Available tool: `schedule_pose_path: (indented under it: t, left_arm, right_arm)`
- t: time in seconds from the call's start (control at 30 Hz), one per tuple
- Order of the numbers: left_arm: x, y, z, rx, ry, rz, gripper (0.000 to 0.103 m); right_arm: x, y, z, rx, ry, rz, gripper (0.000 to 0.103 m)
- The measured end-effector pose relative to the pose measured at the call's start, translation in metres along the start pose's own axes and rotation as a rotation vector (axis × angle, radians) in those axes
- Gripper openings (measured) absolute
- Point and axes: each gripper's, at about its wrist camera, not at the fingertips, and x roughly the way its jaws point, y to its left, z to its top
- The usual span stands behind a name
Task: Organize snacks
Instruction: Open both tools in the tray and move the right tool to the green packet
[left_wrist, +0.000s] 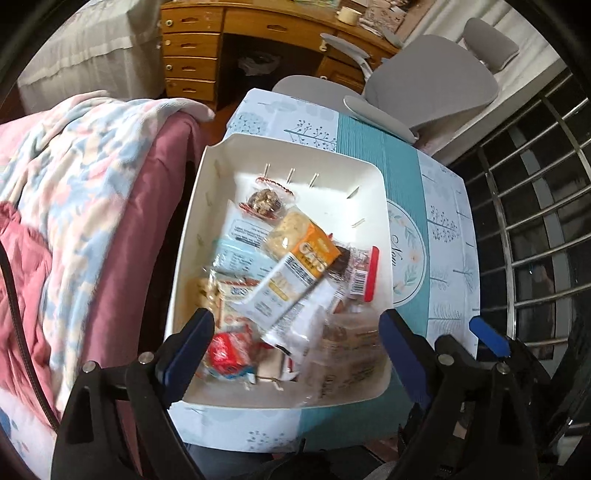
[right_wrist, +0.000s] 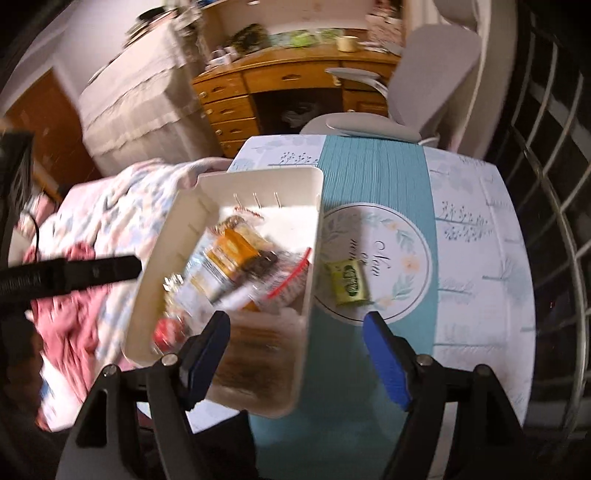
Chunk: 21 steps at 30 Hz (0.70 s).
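Blue-padded hand-held grippers (left_wrist: 295, 332) (right_wrist: 295, 332) — both agape

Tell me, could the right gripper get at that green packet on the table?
Probably yes. The green packet lies alone on the tablecloth, beside the white bin and outside it. The right gripper is open, with nothing between them.

The orange bar wrapper (left_wrist: 314, 254) in the bin (left_wrist: 380, 206) carries the word "OATS" in white letters — below it, on the white part, a barcode and a number that looks like "20". The round emblem (left_wrist: 408, 254) on the tablecloth (right_wrist: 476, 236) shows cursive "New" — the other words are not readable.
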Motion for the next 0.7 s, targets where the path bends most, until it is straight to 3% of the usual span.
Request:
schedule_pose_path:
  t: [0.37, 0.7]
  left_arm:
    - [-0.003, -0.038, -0.050, -0.111, -0.064, 0.103, 0.090]
    - [-0.001, -0.054, -0.085, -0.212, -0.038, 0.301, 0.090]
  right_arm:
    - [0.025, -0.044, -0.023, -0.320, -0.048, 0.031, 0.075]
    - [0.074, -0.061, -0.030, -0.470, -0.114, 0.060, 0.075]
